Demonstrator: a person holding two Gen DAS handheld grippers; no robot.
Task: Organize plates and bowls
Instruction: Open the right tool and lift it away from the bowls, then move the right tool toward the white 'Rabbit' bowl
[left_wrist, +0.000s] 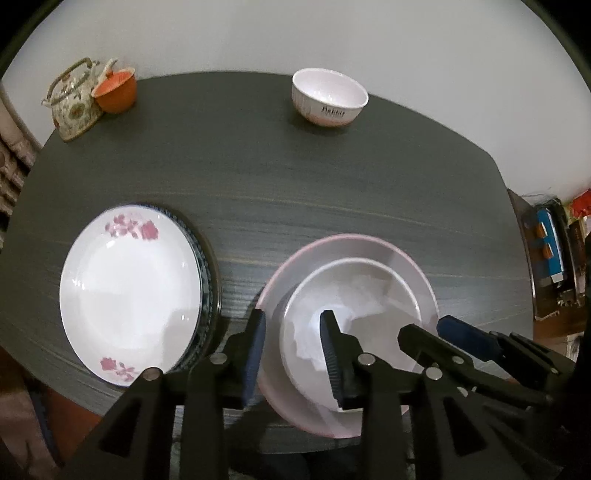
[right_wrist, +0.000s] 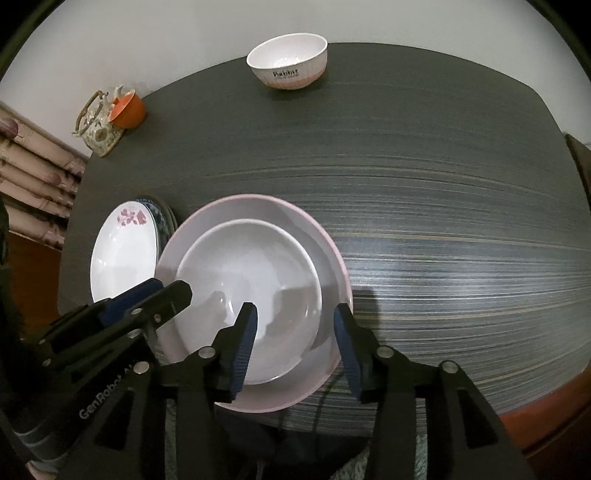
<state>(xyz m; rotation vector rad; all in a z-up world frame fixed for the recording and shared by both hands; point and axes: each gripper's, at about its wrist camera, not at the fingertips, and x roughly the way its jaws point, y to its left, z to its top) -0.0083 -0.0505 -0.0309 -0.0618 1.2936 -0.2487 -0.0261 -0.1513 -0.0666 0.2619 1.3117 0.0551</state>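
1. Bowls, nested: a white bowl (right_wrist: 247, 291) sits inside a wider pink-rimmed bowl (right_wrist: 332, 258) at the near edge of the dark table (right_wrist: 443, 221), just right of the plate stack.
2. Plates, stacked: a flowered plate (left_wrist: 129, 291) lies on top of blue-patterned plates (left_wrist: 205, 280), near left, close beside the nested bowls but apart from them.
3. Bowl, single: a lettered bowl (right_wrist: 287, 61) stands alone at the far edge, well apart from everything else and straight ahead of the nested pair.
4. Left gripper (left_wrist: 291, 350): jaws spread, gripping nothing. One finger stands inside the white bowl, the other outside the near-left rims.
5. Right gripper (right_wrist: 295, 332): jaws spread, gripping nothing. One finger is over the white bowl's inside, the other outside the pink rim on the right.
6. Bystanders: a teapot (left_wrist: 74, 103) and an orange cup (left_wrist: 116, 90), touching, far left corner.
7. Deciding relation: the lettered bowl lies far and slightly right of centre from the grippers. Judged from both views, the right gripper looks nearer, so that reach seems to suit it.
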